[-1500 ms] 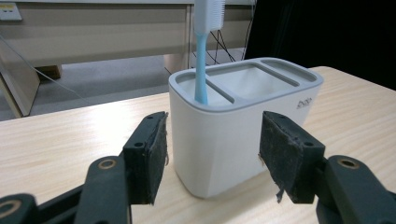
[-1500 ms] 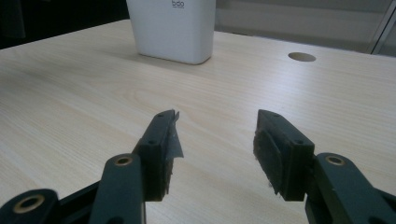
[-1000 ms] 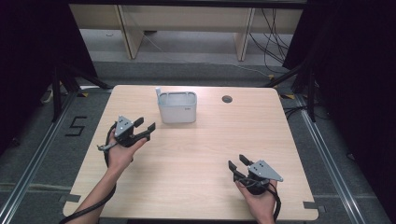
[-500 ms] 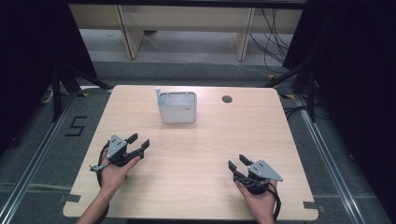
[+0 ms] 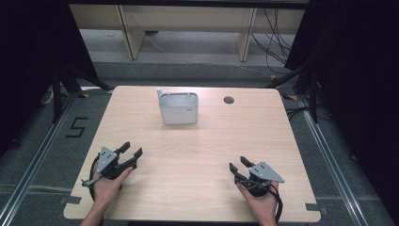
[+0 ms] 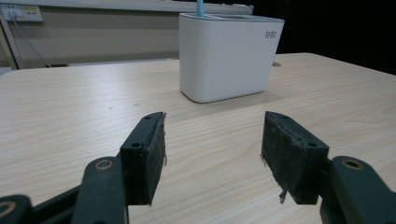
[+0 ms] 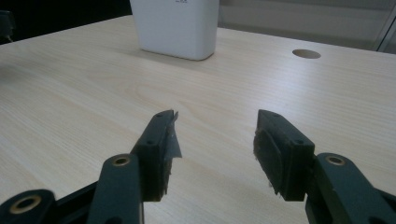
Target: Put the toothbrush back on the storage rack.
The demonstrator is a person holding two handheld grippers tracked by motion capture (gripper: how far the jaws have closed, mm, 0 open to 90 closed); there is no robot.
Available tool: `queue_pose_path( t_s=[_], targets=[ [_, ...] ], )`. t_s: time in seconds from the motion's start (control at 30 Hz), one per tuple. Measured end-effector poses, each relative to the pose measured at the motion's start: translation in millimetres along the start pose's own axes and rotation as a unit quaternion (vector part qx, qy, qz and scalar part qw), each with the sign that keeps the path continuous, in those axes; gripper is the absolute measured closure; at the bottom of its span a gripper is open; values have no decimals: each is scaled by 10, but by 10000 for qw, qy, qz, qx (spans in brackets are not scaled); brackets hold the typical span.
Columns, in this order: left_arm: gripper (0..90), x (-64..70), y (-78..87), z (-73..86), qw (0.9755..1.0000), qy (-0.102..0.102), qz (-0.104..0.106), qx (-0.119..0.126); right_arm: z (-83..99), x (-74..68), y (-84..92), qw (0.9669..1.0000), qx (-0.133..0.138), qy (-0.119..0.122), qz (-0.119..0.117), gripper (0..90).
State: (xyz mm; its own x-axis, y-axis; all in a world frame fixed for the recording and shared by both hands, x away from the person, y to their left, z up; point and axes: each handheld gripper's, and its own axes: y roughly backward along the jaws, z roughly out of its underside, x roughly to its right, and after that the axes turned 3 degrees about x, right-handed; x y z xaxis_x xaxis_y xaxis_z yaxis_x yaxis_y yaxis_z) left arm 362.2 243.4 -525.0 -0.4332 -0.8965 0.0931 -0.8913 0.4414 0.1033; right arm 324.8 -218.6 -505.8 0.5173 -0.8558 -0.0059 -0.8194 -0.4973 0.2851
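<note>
A white rectangular holder (image 5: 178, 108) stands at the back middle of the wooden table (image 5: 197, 155), with a pale blue stick (image 5: 159, 94) rising from its left corner. The holder (image 6: 229, 56) faces the left gripper view, the blue stick (image 6: 200, 7) at its top, and the same holder (image 7: 175, 25) stands far ahead in the right gripper view. My left gripper (image 5: 131, 152) rests near the front left, open and empty (image 6: 212, 154). My right gripper (image 5: 239, 165) rests near the front right, open with nothing between its jaws (image 7: 215, 149).
A round cable hole (image 5: 229, 100) lies in the tabletop right of the holder, also seen as a cable hole (image 7: 306, 53) in the right gripper view. Shelving legs and cables stand beyond the far edge. A floor mark "5" (image 5: 75, 127) sits left of the table.
My left gripper has drawn back from beside the holder toward the front left edge of the table and stayed open. The right gripper has not moved.
</note>
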Motion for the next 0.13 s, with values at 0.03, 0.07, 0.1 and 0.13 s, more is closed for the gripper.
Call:
queue_pose_path(
  t_s=[0.03,0.07,0.1,0.13],
  targets=[
    [392,13,12,1,10000,-61,-12,-8,1,-1,3,10000,-33,-33,8,486],
    [392,24,13,5,10000,-77,-4,20,2,2,0,10000,-22,-44,0,486],
    [394,35,18,3,9999,-137,-17,-8,3,2,0,10000,-16,-48,3,486],
    [394,46,19,1,9998,-181,-28,-40,2,3,4,10000,-25,-39,3,486]
  ],
)
